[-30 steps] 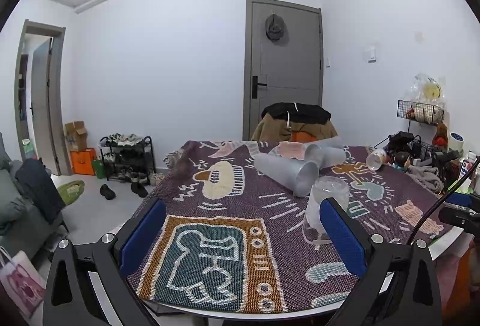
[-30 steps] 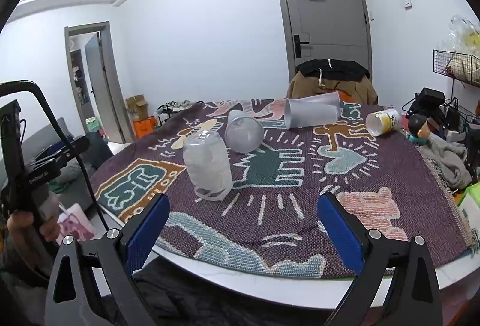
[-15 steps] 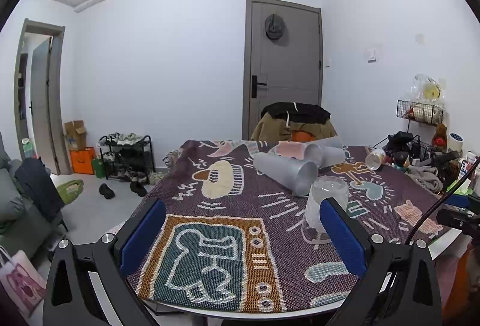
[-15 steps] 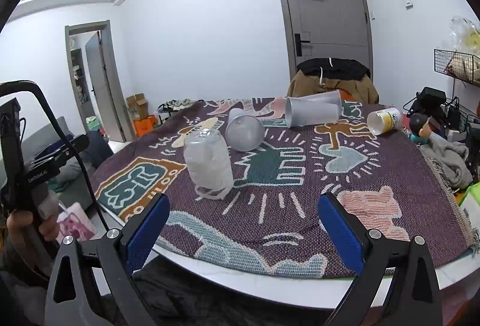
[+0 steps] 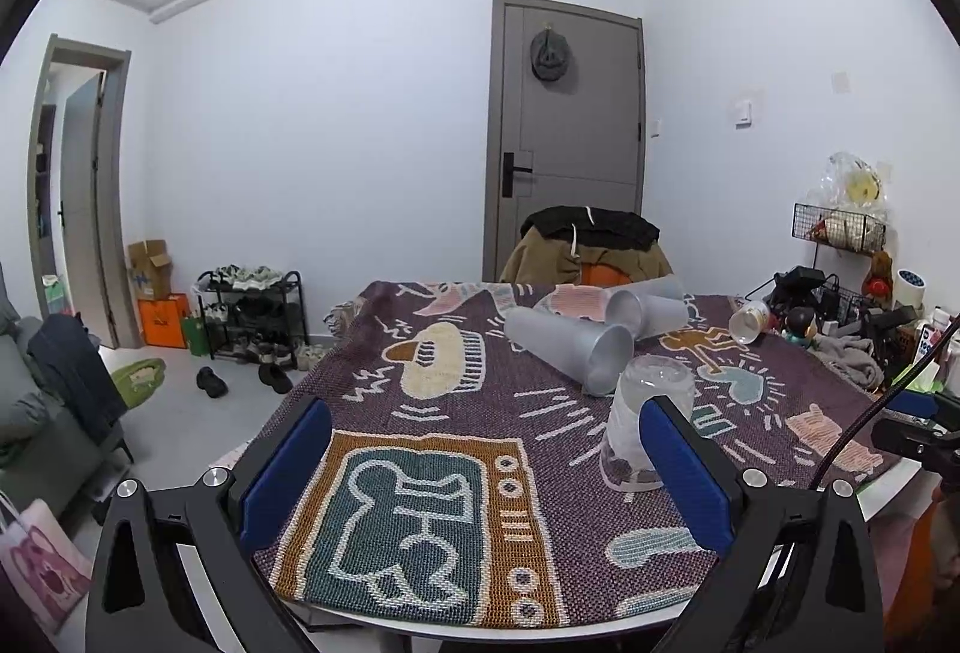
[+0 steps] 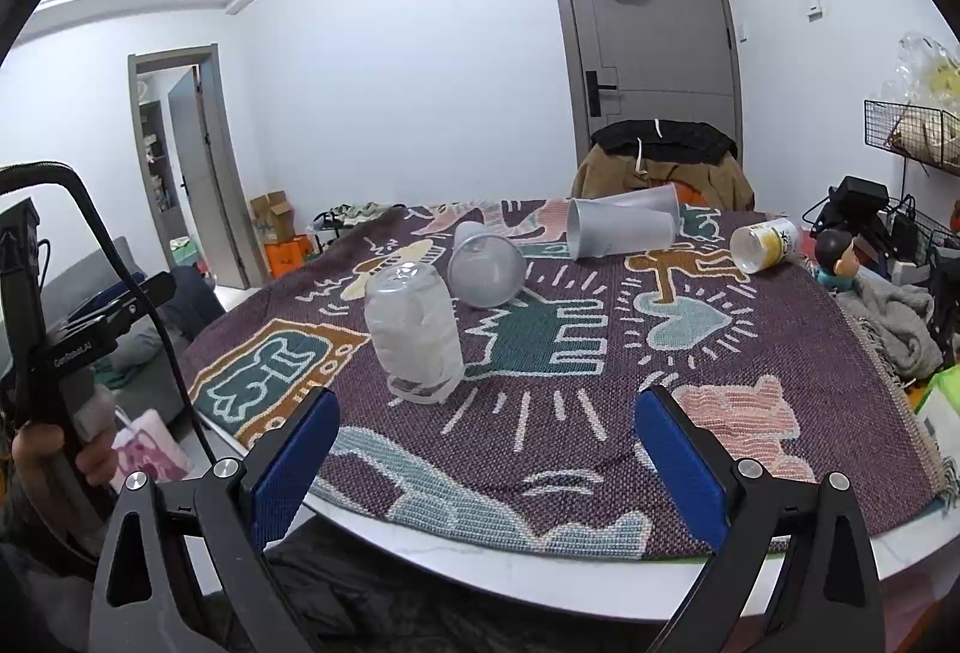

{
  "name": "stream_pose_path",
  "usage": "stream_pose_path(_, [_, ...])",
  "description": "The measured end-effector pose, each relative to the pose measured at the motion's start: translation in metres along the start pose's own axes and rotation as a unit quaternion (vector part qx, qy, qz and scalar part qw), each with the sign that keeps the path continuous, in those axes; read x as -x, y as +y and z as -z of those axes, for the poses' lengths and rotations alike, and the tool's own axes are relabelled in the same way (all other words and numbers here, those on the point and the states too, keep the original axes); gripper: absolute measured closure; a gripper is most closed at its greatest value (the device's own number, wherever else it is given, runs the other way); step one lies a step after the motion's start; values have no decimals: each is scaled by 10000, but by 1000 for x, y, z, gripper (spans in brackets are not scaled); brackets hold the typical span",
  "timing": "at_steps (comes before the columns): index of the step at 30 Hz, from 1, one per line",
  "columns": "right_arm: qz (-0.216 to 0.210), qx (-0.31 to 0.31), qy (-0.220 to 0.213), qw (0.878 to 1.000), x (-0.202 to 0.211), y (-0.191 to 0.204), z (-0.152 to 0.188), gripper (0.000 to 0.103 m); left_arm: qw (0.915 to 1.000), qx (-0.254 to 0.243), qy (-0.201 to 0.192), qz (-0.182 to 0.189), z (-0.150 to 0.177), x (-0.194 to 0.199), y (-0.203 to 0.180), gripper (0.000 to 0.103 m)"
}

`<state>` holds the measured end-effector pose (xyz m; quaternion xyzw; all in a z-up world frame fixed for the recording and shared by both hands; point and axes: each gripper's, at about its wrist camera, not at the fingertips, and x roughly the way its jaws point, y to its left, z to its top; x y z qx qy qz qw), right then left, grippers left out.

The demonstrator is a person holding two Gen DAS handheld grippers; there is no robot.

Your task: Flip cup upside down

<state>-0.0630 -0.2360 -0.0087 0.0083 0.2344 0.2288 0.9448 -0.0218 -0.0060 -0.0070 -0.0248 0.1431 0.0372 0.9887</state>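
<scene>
White walls (image 5: 360,143), grey door (image 5: 570,137)

- Blanket (image 6: 690,401): coarse woven cloth, matt, knobbly weave.
- Surface (image 6: 540,569): smooth, pale rim with a faint gloss, like marbled stone.
- Upturned cup (image 6: 417,335): thin clear plastic, crinkled, cloudy.
- Lying cups (image 6: 618,230): frosted plastic, smooth, matt.
- Right tool (image 6: 486,455): blue matt pads (image 6: 681,458) on black plastic arms with shiny metal screws.
- Left tool (image 5: 486,458): the same finish.
</scene>
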Motion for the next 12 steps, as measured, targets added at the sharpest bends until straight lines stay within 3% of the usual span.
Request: stream_pose_path(12, [-6,0,20,10000,0,0,0,3,9999,-58,-56,128,-1,3,-5,0])
